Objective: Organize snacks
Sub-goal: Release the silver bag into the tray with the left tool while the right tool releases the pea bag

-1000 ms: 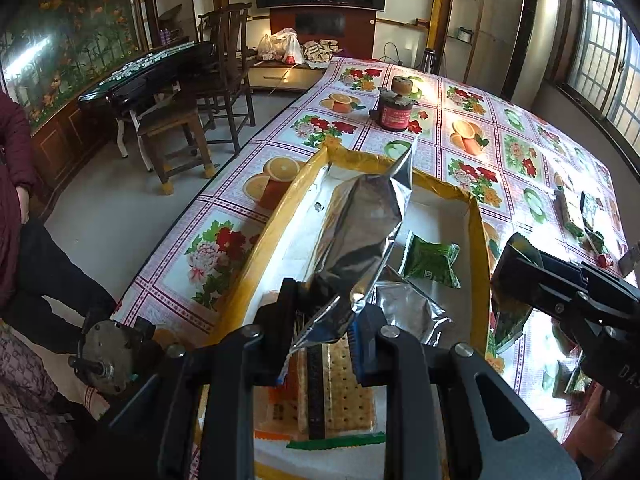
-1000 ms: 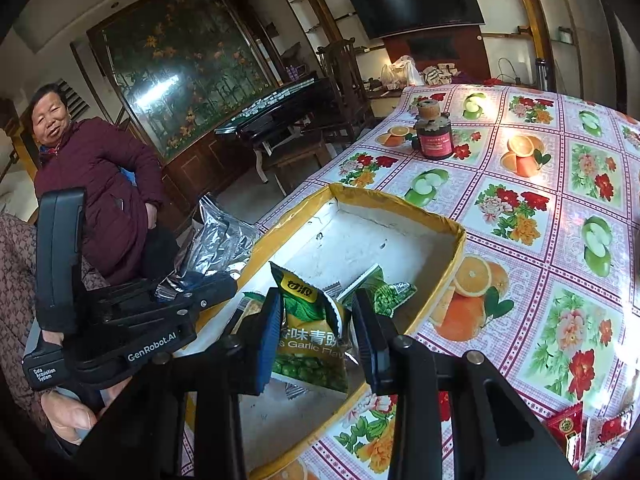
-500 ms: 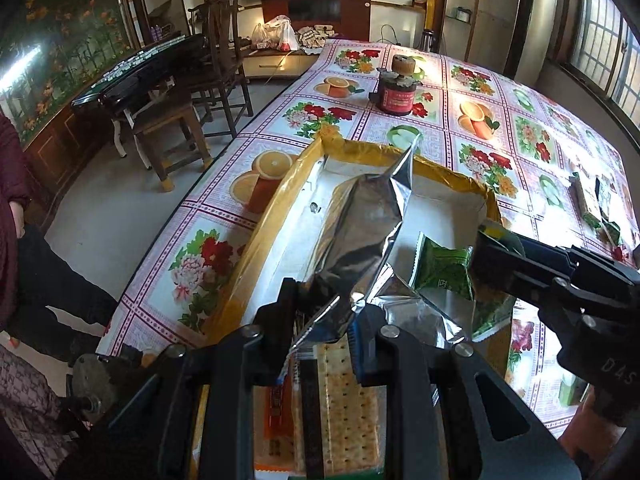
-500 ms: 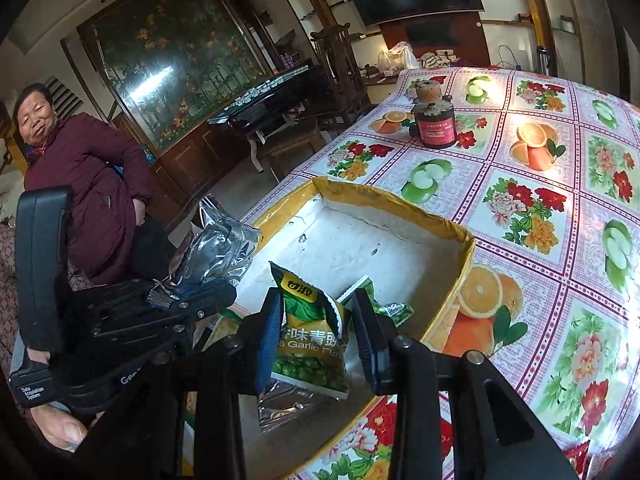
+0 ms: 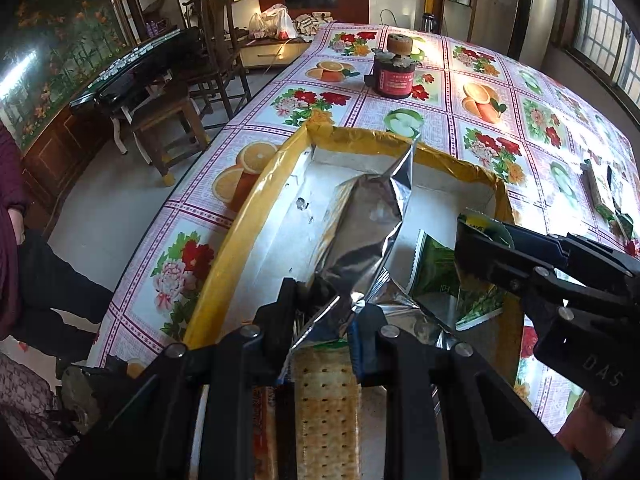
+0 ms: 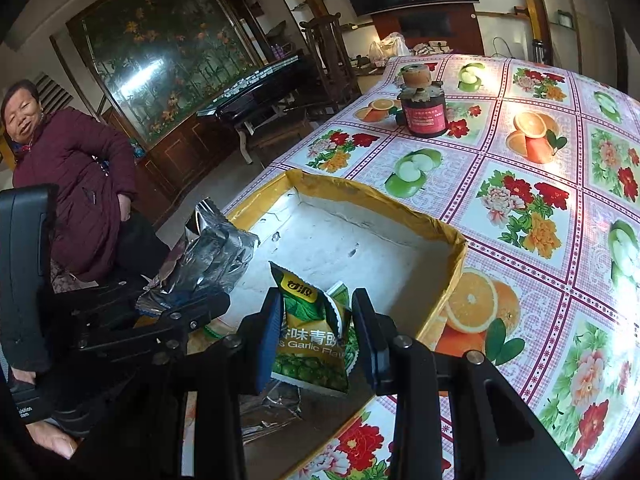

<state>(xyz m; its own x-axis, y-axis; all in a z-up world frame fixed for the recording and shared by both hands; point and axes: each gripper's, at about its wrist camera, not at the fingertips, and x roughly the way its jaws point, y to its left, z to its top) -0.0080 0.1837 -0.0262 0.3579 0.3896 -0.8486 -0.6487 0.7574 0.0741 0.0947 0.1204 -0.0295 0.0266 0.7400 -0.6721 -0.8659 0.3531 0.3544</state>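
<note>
A crinkly silver foil snack bag (image 5: 368, 236) is pinched by its bottom corner in the left gripper (image 5: 326, 312), over the yellow-rimmed white box (image 5: 260, 184). Right below the claw, a cracker pack (image 5: 326, 400) can be seen. A green pea packet (image 5: 478, 304) is clamped in the right gripper (image 5: 480, 256), off to the right.

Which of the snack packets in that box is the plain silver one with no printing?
The silver foil bag pinched in the left gripper. The packet in the right gripper is a printed green garlic pea packet, and the cracker pack shows its biscuits.
</note>
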